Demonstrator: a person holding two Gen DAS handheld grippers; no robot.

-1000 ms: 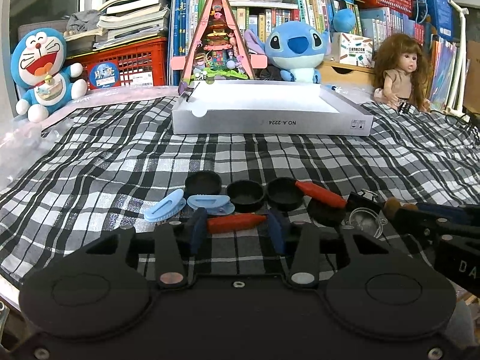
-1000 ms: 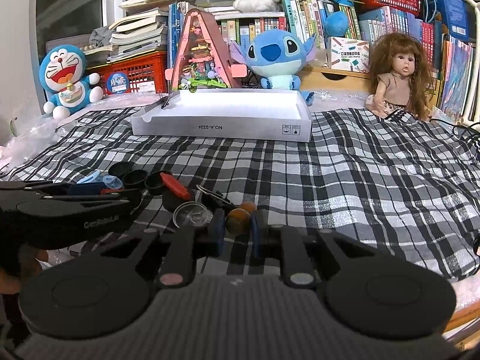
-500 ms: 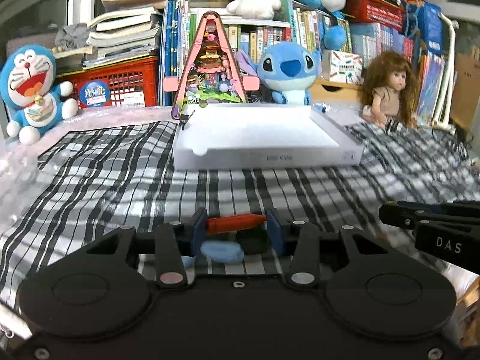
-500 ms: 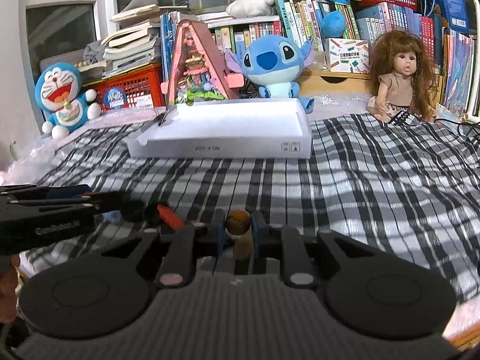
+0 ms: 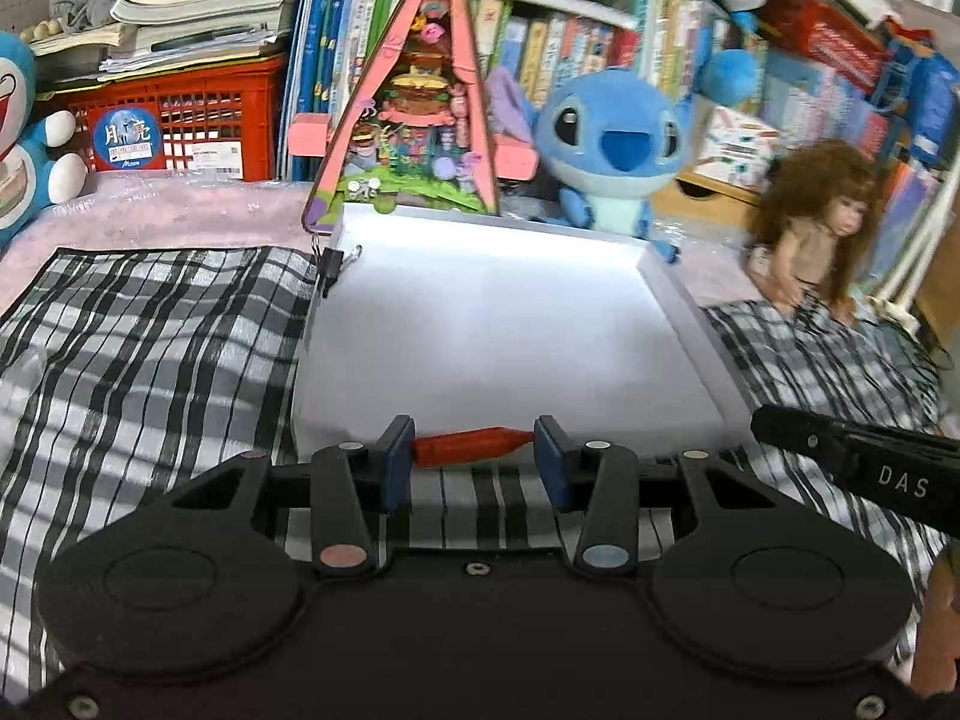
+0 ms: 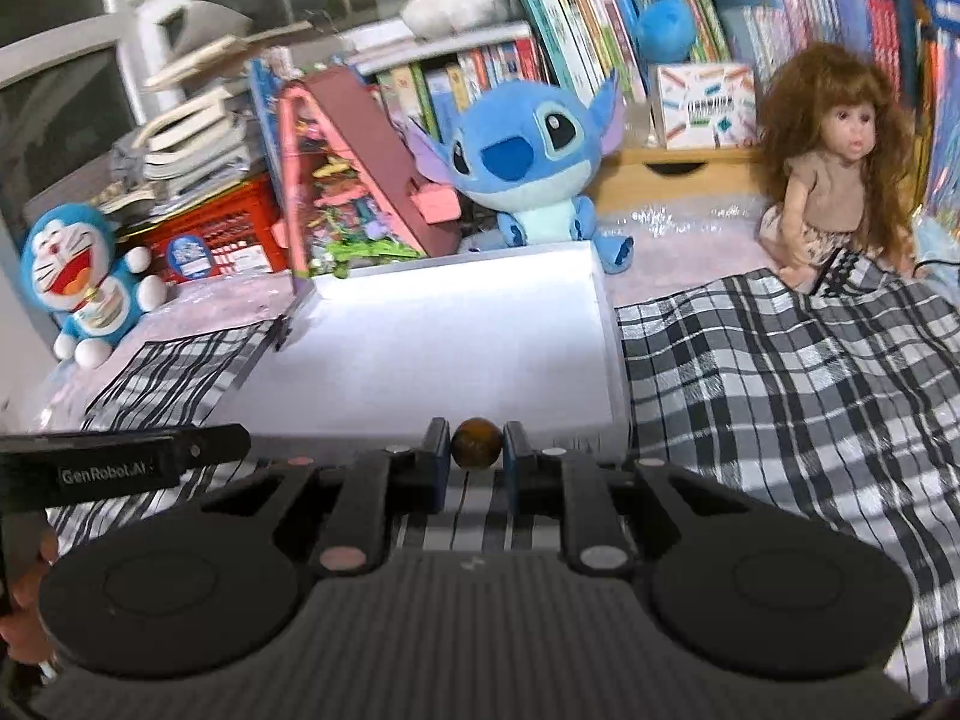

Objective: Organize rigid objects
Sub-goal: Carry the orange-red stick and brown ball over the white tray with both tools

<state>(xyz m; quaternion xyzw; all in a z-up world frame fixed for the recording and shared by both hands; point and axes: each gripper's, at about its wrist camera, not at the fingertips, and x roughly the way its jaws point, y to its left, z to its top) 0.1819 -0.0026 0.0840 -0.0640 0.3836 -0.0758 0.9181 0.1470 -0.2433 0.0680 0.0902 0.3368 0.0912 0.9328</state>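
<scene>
Left gripper (image 5: 474, 449) has its fingers clamped on a red handle (image 5: 473, 446), right gripper (image 6: 477, 450) pinches a brown, maybe wooden, knob (image 6: 477, 449), both at the white tray's (image 5: 498, 324) near edge.

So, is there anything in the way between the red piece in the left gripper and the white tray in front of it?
Nothing visible. The left gripper holds the red piece at the near edge of the white tray, whose floor looks bare. The right gripper, holding a brown ball, is off to the side.
</scene>
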